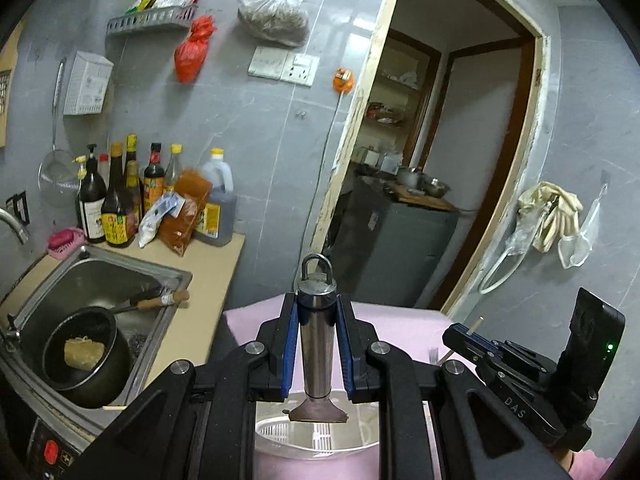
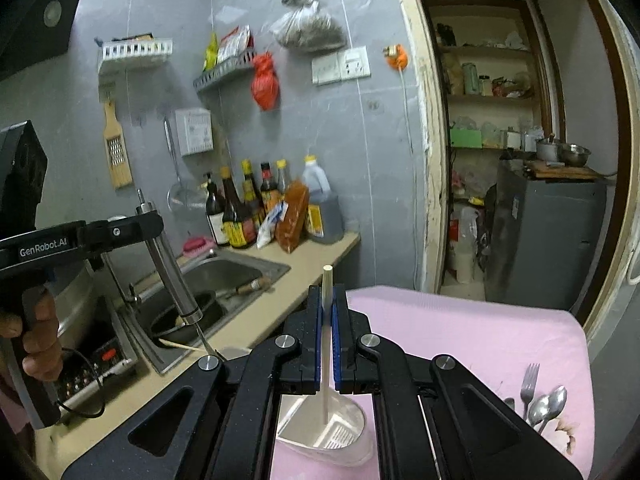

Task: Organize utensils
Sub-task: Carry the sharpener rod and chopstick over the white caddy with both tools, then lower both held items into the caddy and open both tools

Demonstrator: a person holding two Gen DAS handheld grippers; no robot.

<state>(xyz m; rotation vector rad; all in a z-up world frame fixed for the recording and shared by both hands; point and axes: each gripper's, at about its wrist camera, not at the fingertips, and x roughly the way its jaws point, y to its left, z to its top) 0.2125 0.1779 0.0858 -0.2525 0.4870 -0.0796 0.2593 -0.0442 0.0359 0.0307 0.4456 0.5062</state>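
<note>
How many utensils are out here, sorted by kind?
Forks: 1, fork, on the pink cloth.
Spoons: 2, spoons.
Steel-handled tools: 1, steel-handled tool, in the left gripper.
Chopsticks: 1, chopstick, in the right gripper.
Total: 5

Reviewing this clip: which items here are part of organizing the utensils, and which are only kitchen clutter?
In the job:
left claw gripping steel spatula
right claw gripping chopstick
clear holder
fork
spoons

Just lying about:
bottles
pot in sink
red bag
</note>
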